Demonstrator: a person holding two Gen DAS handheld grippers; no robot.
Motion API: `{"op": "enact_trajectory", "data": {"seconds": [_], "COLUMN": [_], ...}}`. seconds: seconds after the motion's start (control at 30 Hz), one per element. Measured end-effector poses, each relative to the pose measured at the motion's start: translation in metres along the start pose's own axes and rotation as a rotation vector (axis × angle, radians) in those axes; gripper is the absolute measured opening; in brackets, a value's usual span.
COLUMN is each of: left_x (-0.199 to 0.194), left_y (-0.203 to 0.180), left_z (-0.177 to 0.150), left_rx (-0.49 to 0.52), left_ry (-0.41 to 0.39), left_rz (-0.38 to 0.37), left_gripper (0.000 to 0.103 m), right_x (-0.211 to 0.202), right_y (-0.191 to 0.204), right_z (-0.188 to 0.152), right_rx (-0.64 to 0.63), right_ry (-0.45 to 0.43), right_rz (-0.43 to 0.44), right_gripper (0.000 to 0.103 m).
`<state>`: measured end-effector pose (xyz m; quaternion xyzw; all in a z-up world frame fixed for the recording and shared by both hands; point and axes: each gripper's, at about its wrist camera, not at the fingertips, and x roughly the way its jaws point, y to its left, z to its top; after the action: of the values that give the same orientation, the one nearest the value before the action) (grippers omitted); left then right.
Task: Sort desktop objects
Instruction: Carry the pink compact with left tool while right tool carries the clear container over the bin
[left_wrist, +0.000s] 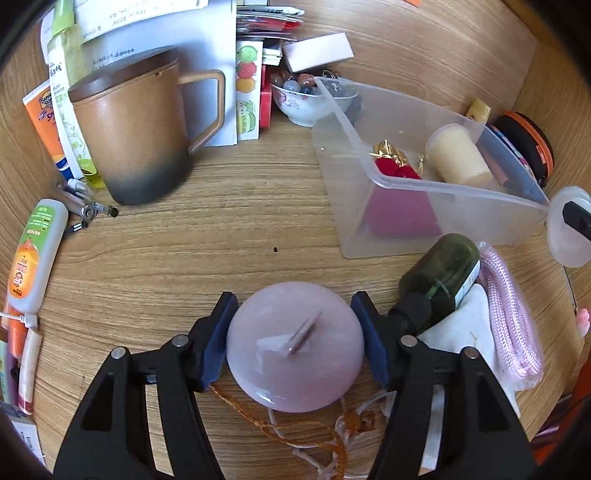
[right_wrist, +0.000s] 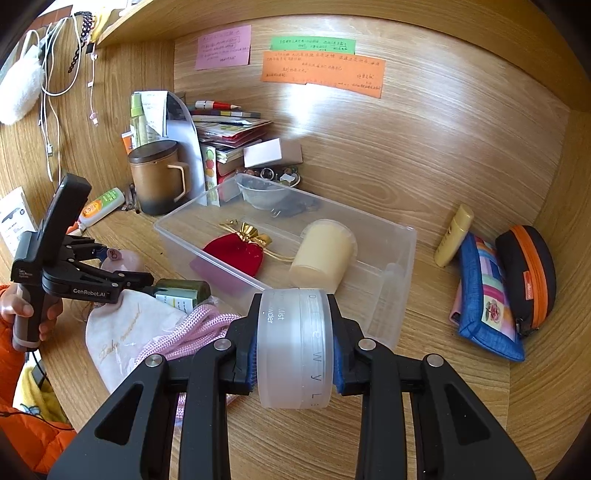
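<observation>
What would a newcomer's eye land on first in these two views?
Probably the pink ball between the left gripper pads near the desk's front edge, and the frosted jar clamped in the right gripper. Behind them sits the clear plastic bin, holding a red pouch and a cream candle.

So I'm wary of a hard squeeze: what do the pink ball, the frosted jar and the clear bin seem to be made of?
Pink ball: looks like polished stone, perhaps rose quartz, with a cloudy, glossy surface; wax or glass is possible. Frosted jar: matte, translucent, likely plastic, with raised lettering. Clear bin: thin, flexible-looking see-through plastic with a slightly hazy wall.
</observation>
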<state>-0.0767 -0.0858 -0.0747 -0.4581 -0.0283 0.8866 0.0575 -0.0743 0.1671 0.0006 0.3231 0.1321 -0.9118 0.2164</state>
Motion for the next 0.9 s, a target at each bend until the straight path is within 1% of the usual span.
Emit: {"op": "enact_trajectory", "data": {"seconds": [0.23,0.47,0.7,0.9], "left_x": [-0.008,-0.033,-0.062,-0.07], "left_y": [0.007,0.013,0.002,-0.016], "left_z": [-0.001,0.015,0.039,0.062], "left_rx": [-0.023,-0.045,-0.01,0.032], "left_ry": [-0.041,-0.11,-0.185,-0.211], "left_rz": [0.016,0.012,-0.013,-0.044], "left_gripper": [0.063,0.063,0.063,0.063], "right_x": [0.005,0.004,0.004,0.015], "right_y": [-0.001,-0.004,-0.013,-0.028], "right_z": [0.007,0.017,0.028,0.039], "right_rx": [-0.007,-0.01,0.002,0.016], "right_ry": [0.0,-0.019,-0.047,-0.049], "right_rz": [-0.01,-0.024,-0.035,-0.045], "right_gripper": [0.027,0.027,0.027,0.027]}}
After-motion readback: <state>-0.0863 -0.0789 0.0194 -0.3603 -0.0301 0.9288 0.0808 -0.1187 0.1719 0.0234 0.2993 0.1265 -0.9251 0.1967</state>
